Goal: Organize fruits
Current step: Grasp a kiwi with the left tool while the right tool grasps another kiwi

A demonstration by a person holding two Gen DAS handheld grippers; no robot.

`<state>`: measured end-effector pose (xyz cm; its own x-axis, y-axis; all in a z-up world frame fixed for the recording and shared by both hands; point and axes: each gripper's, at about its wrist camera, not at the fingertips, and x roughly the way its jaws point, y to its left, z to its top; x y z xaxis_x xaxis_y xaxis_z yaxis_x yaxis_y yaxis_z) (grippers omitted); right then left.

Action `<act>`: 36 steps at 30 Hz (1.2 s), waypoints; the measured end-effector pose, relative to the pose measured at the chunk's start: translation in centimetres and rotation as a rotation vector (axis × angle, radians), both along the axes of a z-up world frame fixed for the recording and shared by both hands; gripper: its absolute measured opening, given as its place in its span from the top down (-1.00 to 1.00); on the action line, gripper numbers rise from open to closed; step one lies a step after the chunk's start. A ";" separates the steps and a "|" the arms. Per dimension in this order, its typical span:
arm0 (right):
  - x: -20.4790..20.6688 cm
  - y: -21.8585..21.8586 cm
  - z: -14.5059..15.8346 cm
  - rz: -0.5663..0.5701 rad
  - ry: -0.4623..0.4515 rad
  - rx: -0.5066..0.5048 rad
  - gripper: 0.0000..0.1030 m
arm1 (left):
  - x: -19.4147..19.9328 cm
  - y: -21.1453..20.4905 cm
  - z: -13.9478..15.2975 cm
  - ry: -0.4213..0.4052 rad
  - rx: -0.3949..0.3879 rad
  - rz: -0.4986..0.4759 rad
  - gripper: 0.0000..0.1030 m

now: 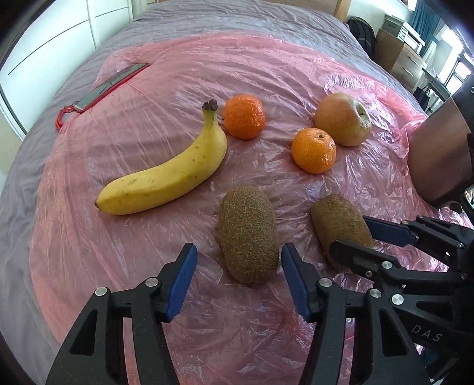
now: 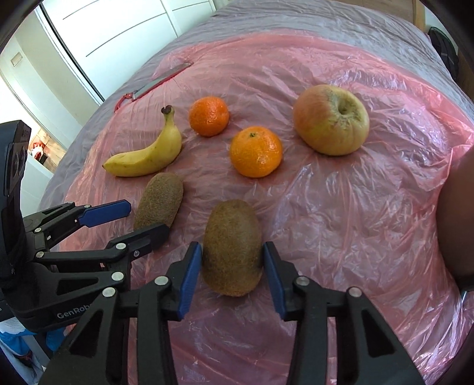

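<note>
Fruit lies on a pink plastic sheet [image 1: 118, 237]. A banana [image 1: 166, 174], two mandarins [image 1: 244, 116] [image 1: 313, 150] and an apple [image 1: 343, 118] lie farther back. Two kiwis lie near. My left gripper [image 1: 238, 281] is open around the left kiwi [image 1: 248, 234], its pads apart from it. In the right wrist view my right gripper [image 2: 232, 272] has its blue pads against both sides of the right kiwi [image 2: 232, 247], which rests on the sheet. That gripper and kiwi [image 1: 340, 228] also show in the left wrist view. The left gripper [image 2: 139, 219] shows in the right wrist view beside the left kiwi [image 2: 160, 201].
A knife with a red sheath [image 1: 106, 88] lies at the sheet's far left. The sheet covers a grey bed [image 1: 237, 17]. White wardrobe doors [image 2: 118, 29] stand left. A desk with drawers [image 1: 406, 56] stands far right. A forearm [image 1: 438, 154] is at the right.
</note>
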<state>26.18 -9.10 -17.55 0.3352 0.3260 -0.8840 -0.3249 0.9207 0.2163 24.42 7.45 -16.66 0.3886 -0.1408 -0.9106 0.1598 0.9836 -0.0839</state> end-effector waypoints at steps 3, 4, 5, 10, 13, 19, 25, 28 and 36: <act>0.4 0.4 -0.3 0.015 0.024 -0.016 0.35 | 0.4 0.1 -0.4 0.021 -0.004 -0.004 0.03; 0.5 0.6 -0.4 0.020 0.031 -0.018 0.37 | 0.6 0.2 -0.5 0.028 -0.008 -0.001 0.04; 0.6 0.8 -0.6 0.028 0.039 -0.025 0.39 | 0.7 0.3 -0.6 0.033 -0.015 -0.001 0.07; 1.2 0.9 -1.4 0.033 0.096 -0.008 0.46 | 1.5 0.4 -1.4 0.073 -0.044 -0.010 0.07; 1.5 0.7 -1.4 0.038 0.115 0.002 0.46 | 2.1 0.4 -1.7 0.104 -0.067 -0.017 0.07; 1.7 0.1 -1.5 0.033 0.140 0.029 0.47 | 3.0 0.0 -1.9 0.130 -0.077 -0.003 0.07; 1.9 0.0 -1.4 0.038 0.151 0.022 0.48 | 3.2 0.3 -2.0 0.139 -0.084 0.024 0.31; 2.3 0.5 -1.3 0.045 0.153 0.026 0.51 | 3.0 0.7 -1.6 0.135 -0.093 0.030 0.32; 2.1 -0.3 0.0 0.031 0.157 0.082 0.53 | 2.2 0.9 0.1 0.117 -0.091 0.051 0.33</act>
<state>28.24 -9.37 -17.51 0.1835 0.4074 -0.8946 -0.3086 0.8879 0.3411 26.63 8.35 -16.51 0.2890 -0.2079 -0.9345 0.0937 0.9776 -0.1885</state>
